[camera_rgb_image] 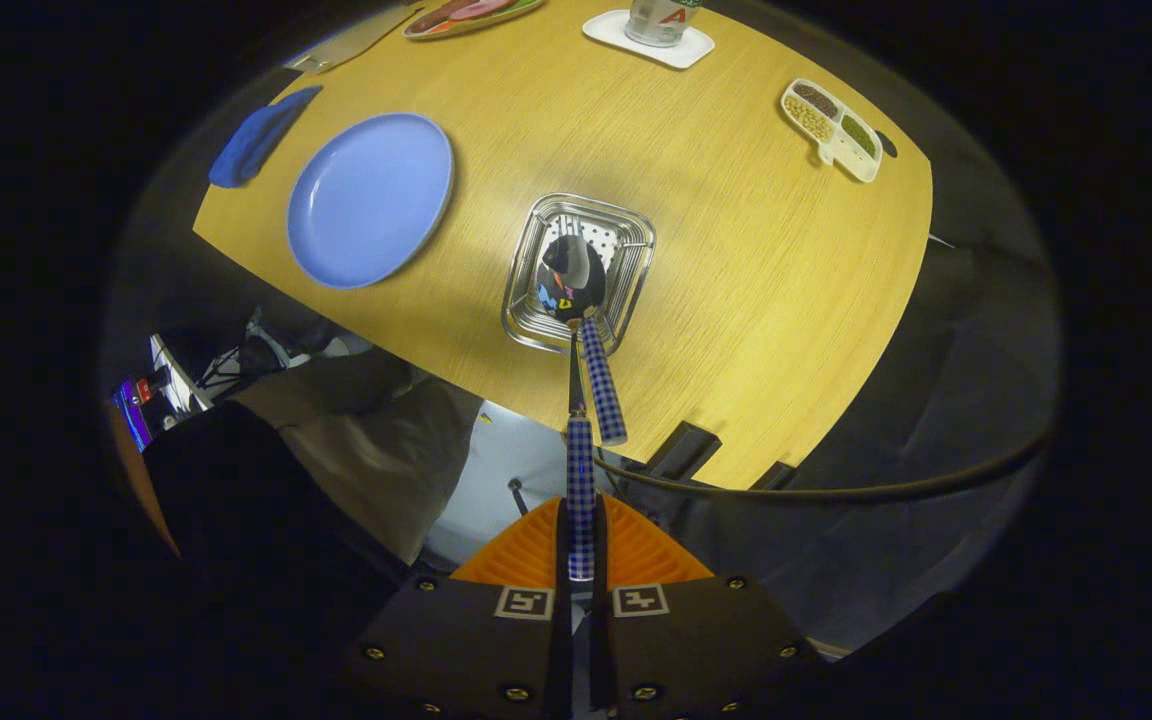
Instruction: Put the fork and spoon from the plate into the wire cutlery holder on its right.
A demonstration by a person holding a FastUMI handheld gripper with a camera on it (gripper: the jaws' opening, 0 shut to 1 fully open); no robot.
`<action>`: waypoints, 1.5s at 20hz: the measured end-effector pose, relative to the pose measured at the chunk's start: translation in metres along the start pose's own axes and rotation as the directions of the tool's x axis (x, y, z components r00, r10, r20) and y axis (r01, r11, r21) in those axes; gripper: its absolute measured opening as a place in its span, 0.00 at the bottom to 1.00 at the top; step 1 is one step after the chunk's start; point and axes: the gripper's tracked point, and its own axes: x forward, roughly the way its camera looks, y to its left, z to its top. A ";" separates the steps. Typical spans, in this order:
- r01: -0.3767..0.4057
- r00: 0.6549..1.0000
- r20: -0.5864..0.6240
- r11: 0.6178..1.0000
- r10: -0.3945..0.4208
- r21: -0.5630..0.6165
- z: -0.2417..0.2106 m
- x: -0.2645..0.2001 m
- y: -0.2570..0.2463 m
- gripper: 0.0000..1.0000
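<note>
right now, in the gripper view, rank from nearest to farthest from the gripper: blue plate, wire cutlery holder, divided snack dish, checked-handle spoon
1. Checked-handle spoon: clamped between the fingers of the gripper, bowl over the holder.
2. Wire cutlery holder: just ahead, below the spoon bowl.
3. Blue plate: beyond, left of the holder.
4. Divided snack dish: farthest, by the table's far right edge.

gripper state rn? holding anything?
Gripper: shut on the checked-handle spoon, bowl hanging over the wire cutlery holder, where another checked handle already leans.
</note>
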 end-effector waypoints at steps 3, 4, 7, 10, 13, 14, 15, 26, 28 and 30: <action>0.026 0.997 -0.071 0.999 -0.029 -0.043 0.003 0.004 -0.014 0.07; 0.028 0.996 -0.084 0.998 -0.032 -0.051 0.010 0.006 -0.015 0.08; 0.030 0.991 -0.126 0.996 -0.040 -0.085 0.028 0.009 -0.017 0.07; 0.026 0.988 -0.152 0.995 -0.040 -0.098 0.038 0.012 -0.016 0.07; 0.025 0.987 -0.157 0.996 -0.040 -0.091 0.046 0.013 -0.015 0.07; 0.023 0.988 -0.151 0.996 -0.036 -0.086 0.049 0.014 -0.015 0.08; 0.019 0.988 -0.153 0.996 -0.032 -0.083 0.048 0.015 -0.014 0.07; 0.007 0.990 -0.138 0.999 -0.012 -0.036 0.045 -0.001 -0.011 0.62; -0.003 0.994 -0.111 1.000 0.000 -0.026 0.047 -0.004 -0.007 0.71; -0.021 0.997 -0.070 1.000 0.021 -0.002 0.051 -0.009 0.000 0.89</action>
